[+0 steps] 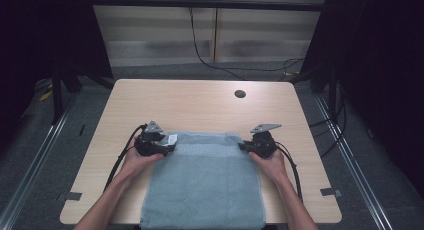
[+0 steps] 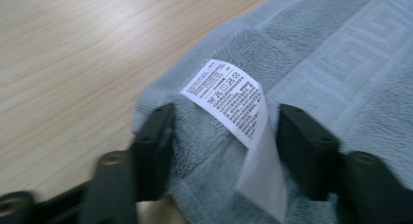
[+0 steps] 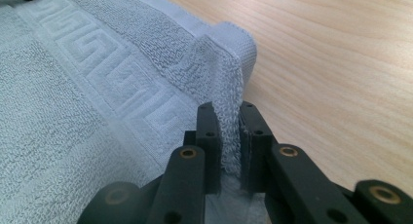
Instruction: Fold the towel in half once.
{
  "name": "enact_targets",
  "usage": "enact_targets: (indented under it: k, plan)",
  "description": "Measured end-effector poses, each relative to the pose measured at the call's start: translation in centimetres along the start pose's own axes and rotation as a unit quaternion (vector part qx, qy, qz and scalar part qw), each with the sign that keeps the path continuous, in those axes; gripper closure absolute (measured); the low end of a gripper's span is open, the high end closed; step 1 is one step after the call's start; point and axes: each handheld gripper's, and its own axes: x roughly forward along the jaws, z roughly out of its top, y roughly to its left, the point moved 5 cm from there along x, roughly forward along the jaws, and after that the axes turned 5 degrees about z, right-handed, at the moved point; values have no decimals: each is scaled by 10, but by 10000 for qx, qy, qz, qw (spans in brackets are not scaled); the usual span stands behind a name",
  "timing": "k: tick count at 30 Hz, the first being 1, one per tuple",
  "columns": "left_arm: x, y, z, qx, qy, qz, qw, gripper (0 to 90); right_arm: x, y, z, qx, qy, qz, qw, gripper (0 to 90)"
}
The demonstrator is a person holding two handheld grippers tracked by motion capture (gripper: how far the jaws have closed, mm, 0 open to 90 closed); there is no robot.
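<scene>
While the towel (image 1: pixel 202 182) lies flat on the table (image 1: pixel 200 102), near edge overhanging, both far corners need equal bites before lifting. Right gripper (image 3: pixel 229 136) pinches its corner tight. Left gripper (image 2: pixel 221 131) straddles the other corner and label (image 2: pixel 226 100), jaws apart, not gripping; seat deeper, then close.
</scene>
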Motion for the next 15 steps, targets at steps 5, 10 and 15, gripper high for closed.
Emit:
enact_targets:
  k: [5,10,15]
  plan:
    - [-1,-11,0,-150,-68,-317,9994,805,1,1,0,50,11,91,9999,831]
    - [-9,-7,0,-406,-177,-530,9976,833,-3,2,1,171,34,210,9996,842]
    - [-35,-6,16,-540,-684,-652,9941,833,-19,4,17,188,-343,306,9988,844]
